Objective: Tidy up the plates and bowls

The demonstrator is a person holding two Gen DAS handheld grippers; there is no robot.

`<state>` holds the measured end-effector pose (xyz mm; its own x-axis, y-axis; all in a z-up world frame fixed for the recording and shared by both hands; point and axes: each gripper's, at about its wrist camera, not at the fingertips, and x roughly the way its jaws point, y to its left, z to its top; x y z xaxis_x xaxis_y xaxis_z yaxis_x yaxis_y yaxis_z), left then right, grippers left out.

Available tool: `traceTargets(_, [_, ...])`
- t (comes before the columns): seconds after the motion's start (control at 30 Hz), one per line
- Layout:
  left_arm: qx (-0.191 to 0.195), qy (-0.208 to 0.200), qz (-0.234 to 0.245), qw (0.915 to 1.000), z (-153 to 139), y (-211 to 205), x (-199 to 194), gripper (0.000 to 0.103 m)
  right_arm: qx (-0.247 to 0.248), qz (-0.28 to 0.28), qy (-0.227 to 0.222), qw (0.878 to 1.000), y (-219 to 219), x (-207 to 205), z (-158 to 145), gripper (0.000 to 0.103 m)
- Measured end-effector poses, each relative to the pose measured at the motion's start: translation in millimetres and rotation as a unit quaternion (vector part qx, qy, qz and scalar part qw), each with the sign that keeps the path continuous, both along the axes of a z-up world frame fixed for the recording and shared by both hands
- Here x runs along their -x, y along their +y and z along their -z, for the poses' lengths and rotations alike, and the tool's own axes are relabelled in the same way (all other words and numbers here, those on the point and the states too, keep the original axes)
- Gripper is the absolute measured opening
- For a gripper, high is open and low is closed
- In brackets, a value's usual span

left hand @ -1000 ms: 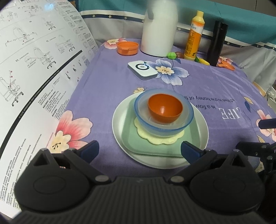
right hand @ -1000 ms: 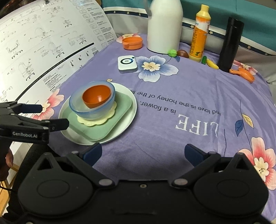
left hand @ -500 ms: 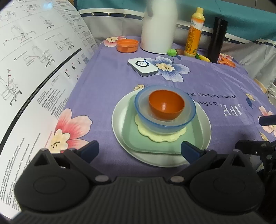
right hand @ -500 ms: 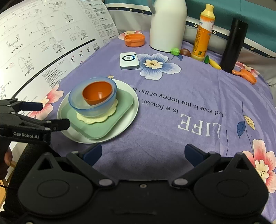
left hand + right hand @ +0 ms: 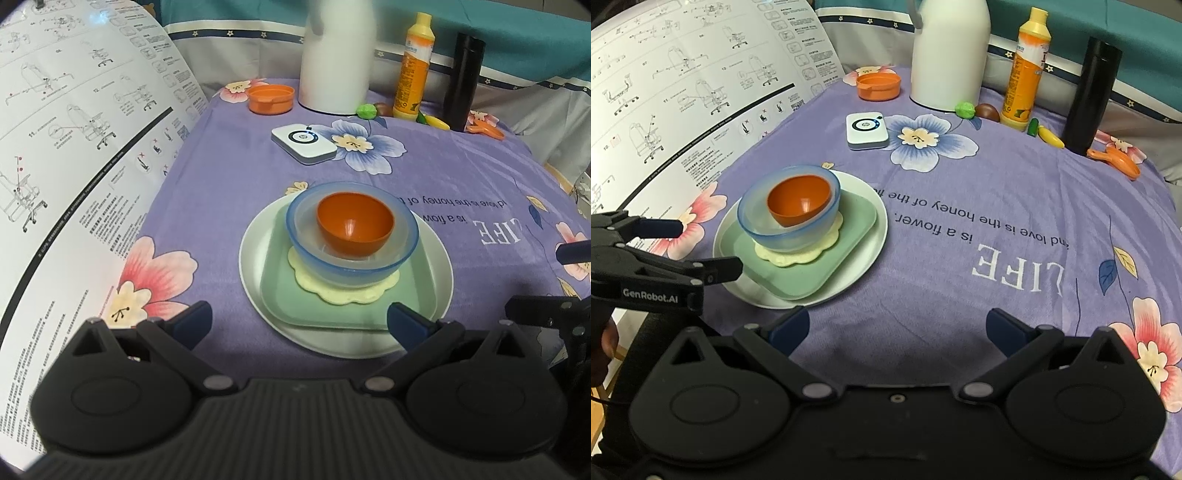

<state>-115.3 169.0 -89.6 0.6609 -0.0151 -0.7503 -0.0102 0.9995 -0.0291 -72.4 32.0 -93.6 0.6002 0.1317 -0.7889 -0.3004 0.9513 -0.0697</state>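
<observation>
While both tools sit at the near edge of the desk (image 5: 997,206), the left hand-held gripper (image 5: 297,323) has its two blue-tipped fingers spread wide with nothing between them, and the right hand-held gripper (image 5: 897,326) is likewise spread apart and empty. In the right wrist view the left tool shows at the left border, its fingers pointing toward the stack of dishes and ending just beside the rim of the round plate.

Just beyond the left gripper's fingertips lies the stack, on the purple flowered cloth that covers the desk. The white round plate (image 5: 255,266) is at the bottom, a pale green square plate (image 5: 280,295) lies on it, and a cream scalloped mat (image 5: 347,295) lies on that. The translucent blue bowl (image 5: 354,271) stands upright on the mat, and the orange bowl (image 5: 354,223) sits inside it, tilted slightly.

Left of the stack a large sheet of printed assembly instructions (image 5: 66,155) curves upward. Farther back rests a white flat device (image 5: 304,142). Along the far edge stand a small orange dish (image 5: 270,98), a tall white jug (image 5: 336,55), a yellow bottle (image 5: 412,70) and a black flask (image 5: 463,83), with small toy fruits between them.
</observation>
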Motion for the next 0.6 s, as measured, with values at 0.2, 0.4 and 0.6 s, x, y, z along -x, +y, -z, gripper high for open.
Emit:
traceTargets(0.2, [-0.004,0.004,0.007,1.0,0,-2,1,0.103,0.0,0.005,-0.002,1.0,0,2,-2,0.103])
traceTargets(0.4, [-0.01,-0.001,0.012,0.9999,-5,-3,2,0.103,0.001,0.006,-0.008,1.0,0,4,-5,0.103])
traceTargets(0.6, [-0.024,-0.009,0.017,0.9995,-14,-3,4,0.103,0.0,0.007,-0.016,1.0,-1,7,-9,0.103])
